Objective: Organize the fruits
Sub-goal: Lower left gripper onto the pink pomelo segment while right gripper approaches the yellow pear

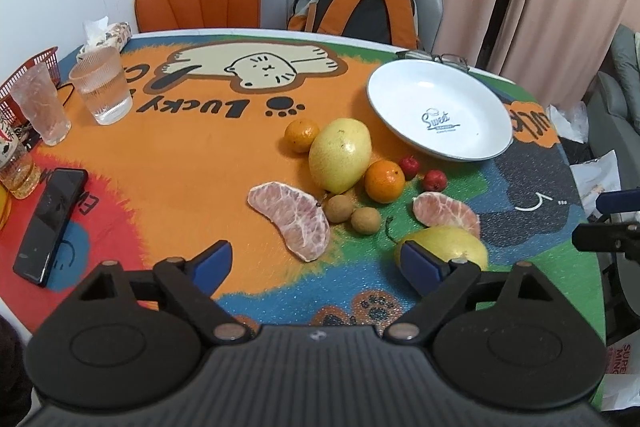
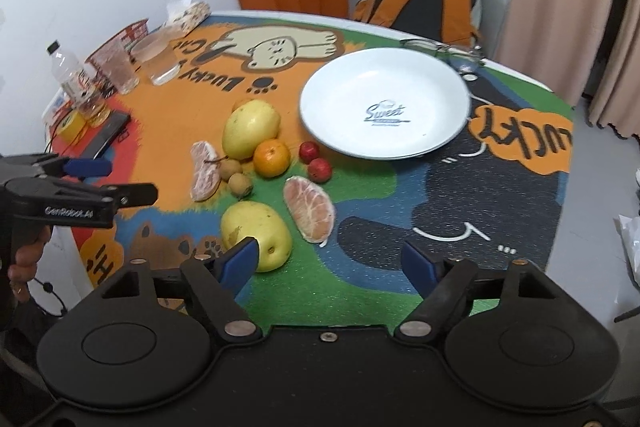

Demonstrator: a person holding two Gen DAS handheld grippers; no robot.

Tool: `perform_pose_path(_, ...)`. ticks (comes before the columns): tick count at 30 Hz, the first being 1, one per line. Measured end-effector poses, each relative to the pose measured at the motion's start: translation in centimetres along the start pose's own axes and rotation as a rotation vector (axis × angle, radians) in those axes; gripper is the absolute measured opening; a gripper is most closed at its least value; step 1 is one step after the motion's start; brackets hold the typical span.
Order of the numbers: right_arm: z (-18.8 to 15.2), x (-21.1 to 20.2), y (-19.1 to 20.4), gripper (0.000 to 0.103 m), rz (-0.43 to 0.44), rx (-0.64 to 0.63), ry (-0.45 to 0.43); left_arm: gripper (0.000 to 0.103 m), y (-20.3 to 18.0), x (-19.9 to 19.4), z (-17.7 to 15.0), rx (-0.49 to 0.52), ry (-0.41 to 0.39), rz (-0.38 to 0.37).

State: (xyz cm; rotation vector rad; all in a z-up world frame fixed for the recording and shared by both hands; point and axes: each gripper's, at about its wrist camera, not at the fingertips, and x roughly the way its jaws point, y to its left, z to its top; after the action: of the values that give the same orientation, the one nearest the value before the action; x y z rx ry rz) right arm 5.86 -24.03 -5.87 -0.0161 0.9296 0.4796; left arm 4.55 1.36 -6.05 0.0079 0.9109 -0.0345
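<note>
We're at the start: all fruit sits loose on the mat, the white plate [image 2: 384, 75] holds nothing. Both grippers hover above the near table edge. Left gripper [image 1: 316, 259] is spread wide, nothing between its fingers. Right gripper [image 2: 330, 263] is the same, wide open and holding nothing.

Nearest us is the near yellow citrus [image 2: 256, 235], just beside the right gripper's left finger, with a peeled pomelo segment [image 2: 310, 213] close alongside. Further out: a second pomelo segment [image 1: 290, 217], two longans [image 1: 352, 215], an orange [image 1: 385, 181], two small red fruits [image 1: 422, 173], the far yellow citrus [image 1: 340, 155], and a smaller orange [image 1: 301, 135] behind it. The plate lies beyond the cluster, apart from it.

Our read on the next move: shift right gripper left, centre it over the near yellow citrus, close, carry to plate. It's wide and rounded, so it needs nearly full opening and may slip.
</note>
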Motion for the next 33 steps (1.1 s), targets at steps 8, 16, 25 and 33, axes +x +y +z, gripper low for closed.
perform_pose_path(8, 0.5, 2.5, 1.7, 0.072, 0.055, -0.075, 0.041, 0.086, 0.5, 2.7, 0.2, -0.011, 0.04, 0.01)
perform_pose_path(16, 1.0, 4.5, 2.7, 0.067, 0.087, -0.107, 0.07, 0.076, 0.9, 4.7, 0.1, -0.008, 0.072, 0.005)
perform_pose_path(25, 1.2, 6.3, 3.5, 0.066, 0.112, -0.132, 0.105, 0.073, 1.2, 6.4, 0.2, -0.009, 0.097, -0.003)
perform_pose_path(33, 1.0, 8.3, 4.2, 0.066, 0.12, -0.16, 0.146, 0.07, 1.3, 8.3, 0.1, 0.02, 0.118, -0.002)
